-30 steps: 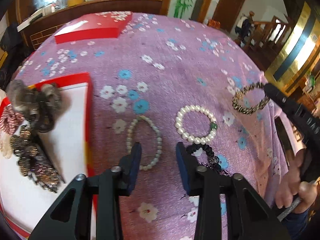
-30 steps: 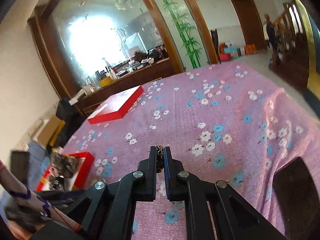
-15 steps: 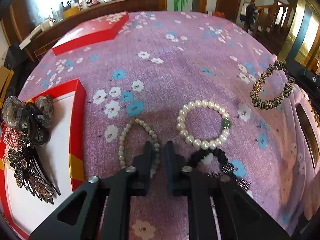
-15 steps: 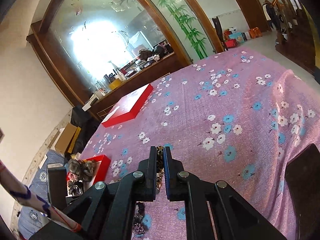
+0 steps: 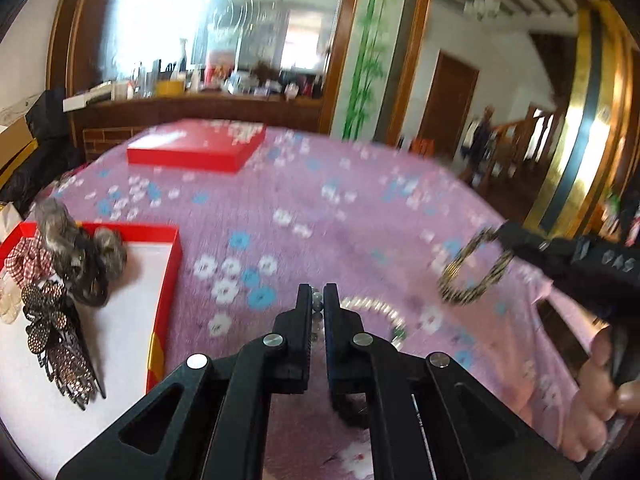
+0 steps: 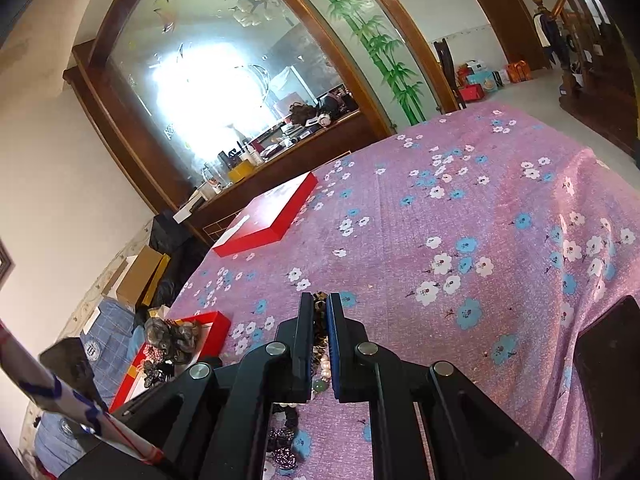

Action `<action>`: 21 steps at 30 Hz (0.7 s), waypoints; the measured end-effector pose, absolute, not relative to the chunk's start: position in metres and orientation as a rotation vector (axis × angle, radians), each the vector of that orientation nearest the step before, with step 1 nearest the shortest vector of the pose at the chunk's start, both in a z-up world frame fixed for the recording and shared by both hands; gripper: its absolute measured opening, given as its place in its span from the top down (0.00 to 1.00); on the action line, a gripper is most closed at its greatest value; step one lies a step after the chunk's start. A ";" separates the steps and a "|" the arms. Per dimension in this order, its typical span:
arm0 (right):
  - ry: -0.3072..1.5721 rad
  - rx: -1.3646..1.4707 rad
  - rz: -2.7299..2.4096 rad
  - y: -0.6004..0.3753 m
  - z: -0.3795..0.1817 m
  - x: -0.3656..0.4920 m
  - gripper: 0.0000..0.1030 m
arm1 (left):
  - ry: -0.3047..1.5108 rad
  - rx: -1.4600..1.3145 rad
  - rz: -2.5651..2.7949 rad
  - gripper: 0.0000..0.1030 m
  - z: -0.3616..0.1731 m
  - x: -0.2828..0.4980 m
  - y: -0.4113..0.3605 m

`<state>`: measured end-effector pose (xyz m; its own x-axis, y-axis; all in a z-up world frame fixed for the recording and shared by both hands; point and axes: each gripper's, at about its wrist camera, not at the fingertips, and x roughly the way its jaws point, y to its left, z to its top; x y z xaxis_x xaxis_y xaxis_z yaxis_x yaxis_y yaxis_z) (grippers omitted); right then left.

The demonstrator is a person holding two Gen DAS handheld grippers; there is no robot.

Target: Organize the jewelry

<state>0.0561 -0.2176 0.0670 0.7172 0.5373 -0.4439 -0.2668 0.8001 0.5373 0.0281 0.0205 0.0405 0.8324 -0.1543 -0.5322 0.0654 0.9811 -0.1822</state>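
My left gripper is shut on a pale grey-green bead bracelet, whose beads show between the fingertips just above the purple flowered cloth. A white pearl bracelet lies right of it on the cloth. My right gripper is shut on a black-and-gold bracelet. In the left wrist view that bracelet hangs in the air at the right. The open red tray with a white lining sits at the left.
In the tray lie a grey scrunchie, a checked bow and dark hair clips. A red lid rests at the table's far side. A black beaded bracelet lies under my right gripper. A hand grips its handle.
My left gripper has shut on the pale bead bracelet, then lifted and tilted upward, so more of the room shows. The right gripper stays shut on its bracelet, shifted only slightly.
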 end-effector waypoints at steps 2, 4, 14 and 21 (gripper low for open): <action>0.622 0.453 0.473 -0.215 0.068 0.056 0.93 | 0.532 -0.159 -0.119 0.95 0.045 0.025 0.020; 0.620 0.438 0.484 -0.212 0.069 0.055 0.93 | 0.496 -0.162 -0.117 0.95 0.049 0.021 0.022; 0.601 0.406 0.519 -0.203 0.073 0.049 0.93 | 0.485 -0.129 -0.104 0.95 0.049 0.014 0.017; 0.601 0.404 0.521 -0.203 0.072 0.049 0.93 | 0.479 -0.085 -0.088 0.95 0.048 0.011 0.010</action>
<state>0.0490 -0.2025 0.0723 0.7042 0.5680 -0.4259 -0.3411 0.7968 0.4987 0.0114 0.0103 0.0481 0.8839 -0.1044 -0.4558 0.0645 0.9927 -0.1023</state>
